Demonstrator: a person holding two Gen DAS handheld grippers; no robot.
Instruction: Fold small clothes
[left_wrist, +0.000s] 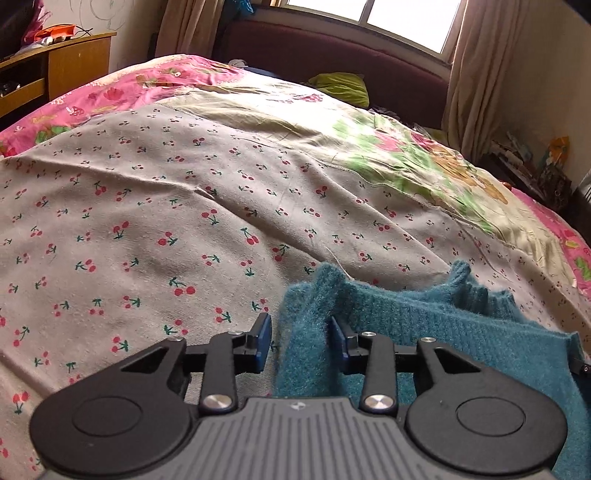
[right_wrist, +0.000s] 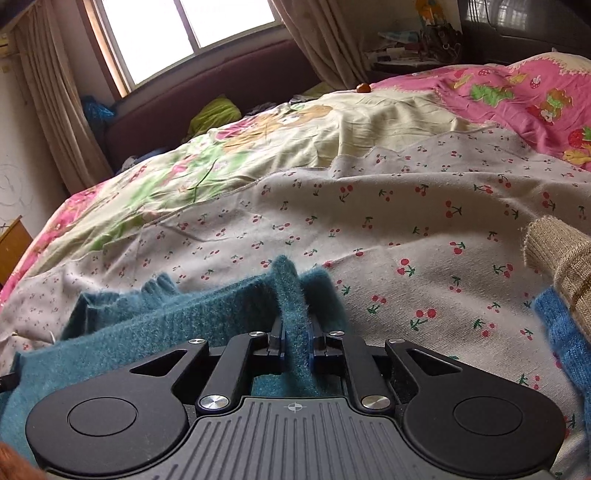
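A fuzzy teal knit sweater (left_wrist: 461, 332) lies on the cherry-print bedsheet (left_wrist: 166, 221), bunched along its near edge. In the left wrist view, my left gripper (left_wrist: 301, 341) stands open around an upright fold of the sweater. The fold leans on the right blue pad (left_wrist: 338, 338), and a gap separates it from the left pad (left_wrist: 263, 341). The right wrist view shows the same sweater (right_wrist: 166, 325) at lower left. There my right gripper (right_wrist: 296, 345) is shut on a raised ridge of it that fills the narrow space between the pads.
A beige knit garment (right_wrist: 561, 266) and a bright blue knit piece (right_wrist: 565, 332) lie on the sheet to the right. A pink-and-green floral quilt (left_wrist: 388, 147) covers the far bed, with a dark headboard (left_wrist: 332, 55), window and curtains beyond. A wooden cabinet (left_wrist: 74, 62) stands far left.
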